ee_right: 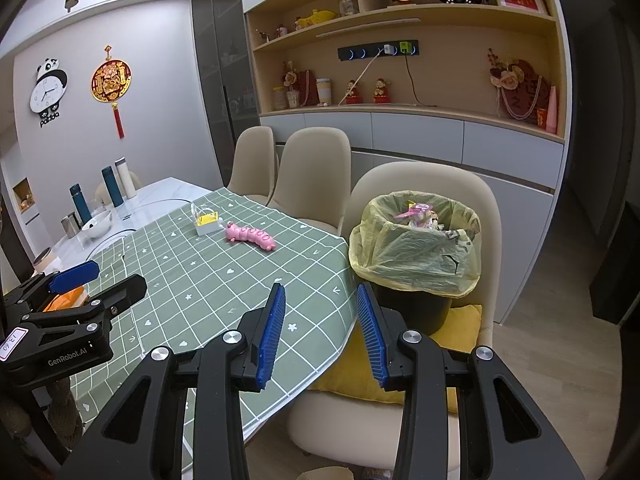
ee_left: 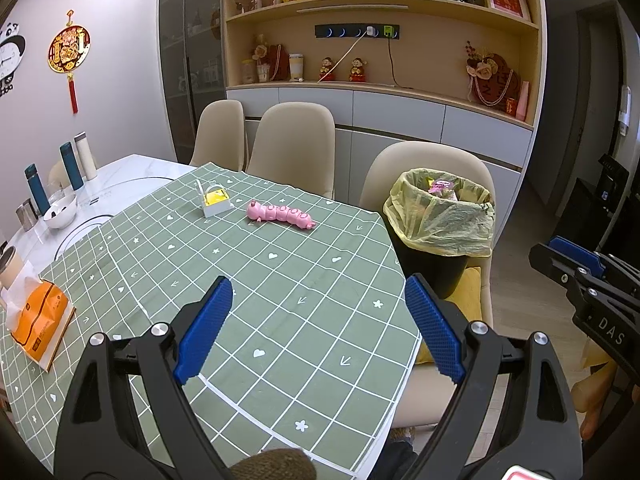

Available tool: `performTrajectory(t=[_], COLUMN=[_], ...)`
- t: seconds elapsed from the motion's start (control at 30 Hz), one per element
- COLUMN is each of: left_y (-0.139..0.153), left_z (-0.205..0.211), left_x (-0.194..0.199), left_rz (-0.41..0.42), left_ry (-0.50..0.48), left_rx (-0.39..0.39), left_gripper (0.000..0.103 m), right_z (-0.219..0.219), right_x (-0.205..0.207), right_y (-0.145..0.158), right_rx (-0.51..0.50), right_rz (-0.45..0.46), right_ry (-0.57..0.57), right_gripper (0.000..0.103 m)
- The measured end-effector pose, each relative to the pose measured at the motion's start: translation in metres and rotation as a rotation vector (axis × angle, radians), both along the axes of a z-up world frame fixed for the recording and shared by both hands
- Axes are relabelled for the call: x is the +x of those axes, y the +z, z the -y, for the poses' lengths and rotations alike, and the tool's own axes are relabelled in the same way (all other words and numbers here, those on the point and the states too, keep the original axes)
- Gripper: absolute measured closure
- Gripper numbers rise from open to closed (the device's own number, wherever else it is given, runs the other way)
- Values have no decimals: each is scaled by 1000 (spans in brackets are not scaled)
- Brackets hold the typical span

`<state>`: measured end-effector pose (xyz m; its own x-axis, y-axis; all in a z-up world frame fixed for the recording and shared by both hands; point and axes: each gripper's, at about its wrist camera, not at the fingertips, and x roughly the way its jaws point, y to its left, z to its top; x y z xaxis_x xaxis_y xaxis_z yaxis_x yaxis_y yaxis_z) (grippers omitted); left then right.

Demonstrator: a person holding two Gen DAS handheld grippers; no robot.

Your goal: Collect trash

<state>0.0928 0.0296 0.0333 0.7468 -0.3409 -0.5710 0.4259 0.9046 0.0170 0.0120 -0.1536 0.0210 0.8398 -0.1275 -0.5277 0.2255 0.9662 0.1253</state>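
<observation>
The lined trash bin point(ee_right: 416, 256) stands on a chair point(ee_right: 472, 200) at the table edge, wrappers already inside, while a pink caterpillar toy point(ee_left: 280, 216) and a small white-and-yellow box point(ee_left: 216, 200) lie far across the checked tablecloth point(ee_left: 280, 300). Judging by this, the next pick needs a long, level reach, closing low around the item. The left gripper point(ee_left: 320, 328) hovers wide open and empty over the near cloth; the right gripper point(ee_right: 322, 332) hangs moderately open, empty, at the table's edge near the bin.

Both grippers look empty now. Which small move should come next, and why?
Probably move the left gripper forward toward the pink caterpillar toy. Its jaws are open and empty, the toy lies loose on the green tablecloth, and the lined trash bin stands on the chair beside it.
</observation>
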Motion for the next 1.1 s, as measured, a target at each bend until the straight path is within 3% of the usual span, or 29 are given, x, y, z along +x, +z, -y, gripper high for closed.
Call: performTrajectory(t=[1.1], left_y=[-3], left_z=[4], left_x=[-2], left_rz=[-6], left_ry=[-11], left_rx=[1], left_gripper=[19], right_z=[0], right_x=[-2], right_y=[-4], right_rx=[1], right_rz=[-6], right_ry=[-13], right_gripper=[67])
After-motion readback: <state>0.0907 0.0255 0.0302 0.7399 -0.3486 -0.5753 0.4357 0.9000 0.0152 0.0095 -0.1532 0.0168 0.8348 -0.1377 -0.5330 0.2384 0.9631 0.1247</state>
